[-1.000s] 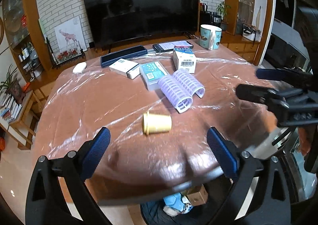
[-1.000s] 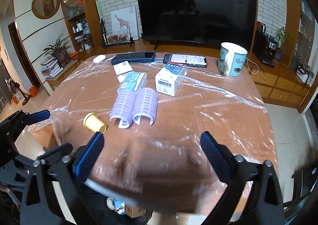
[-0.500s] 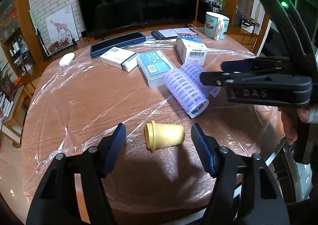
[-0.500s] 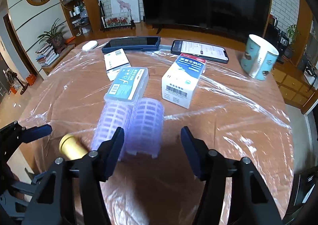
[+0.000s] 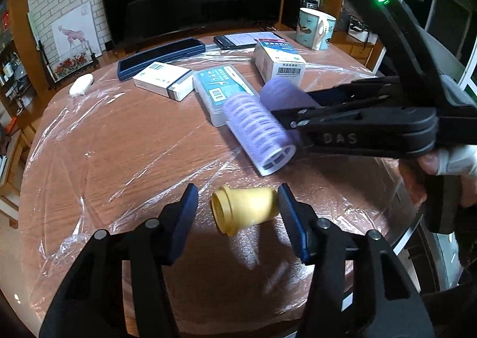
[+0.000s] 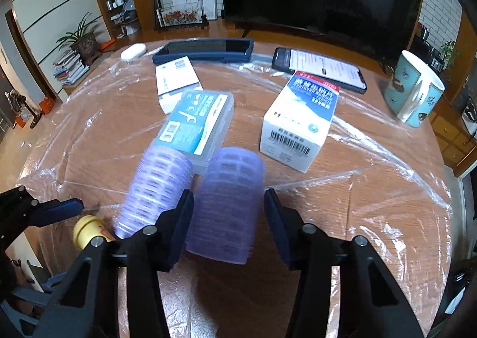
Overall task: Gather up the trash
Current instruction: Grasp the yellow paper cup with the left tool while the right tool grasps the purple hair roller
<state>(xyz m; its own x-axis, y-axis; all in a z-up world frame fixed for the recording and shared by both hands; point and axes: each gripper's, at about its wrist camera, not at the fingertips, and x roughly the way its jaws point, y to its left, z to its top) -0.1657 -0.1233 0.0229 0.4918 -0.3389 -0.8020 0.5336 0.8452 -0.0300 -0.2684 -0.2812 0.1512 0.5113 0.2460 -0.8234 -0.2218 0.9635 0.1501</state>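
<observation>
A yellow plastic cup (image 5: 247, 208) lies on its side on the film-covered table (image 5: 119, 159). My left gripper (image 5: 237, 200) straddles it with closing jaws. The right pad touches the cup's narrow end, and a gap shows at the left pad. Two purple hair rollers lie side by side. The right-hand roller (image 6: 226, 203) fills the space between the pads of my right gripper (image 6: 228, 197), whose jaws are still closing on it. The other roller (image 6: 155, 186) is blurred, just outside the left finger. From the left wrist, the right gripper (image 5: 298, 106) reaches in from the right over the rollers (image 5: 259, 129).
Behind the rollers sit a clear floss box (image 6: 196, 123), a white barcode box (image 6: 298, 129) and a flat white box (image 6: 176, 81). Farther back are a phone (image 6: 322, 69), a dark blue case (image 6: 202, 50) and a mug (image 6: 414, 93). The table's front edge is just below both grippers.
Both grippers came down and forward and narrowed their jaws. The left now brackets the yellow cup, and the right now holds the right-hand roller. The other roller shifted left.
</observation>
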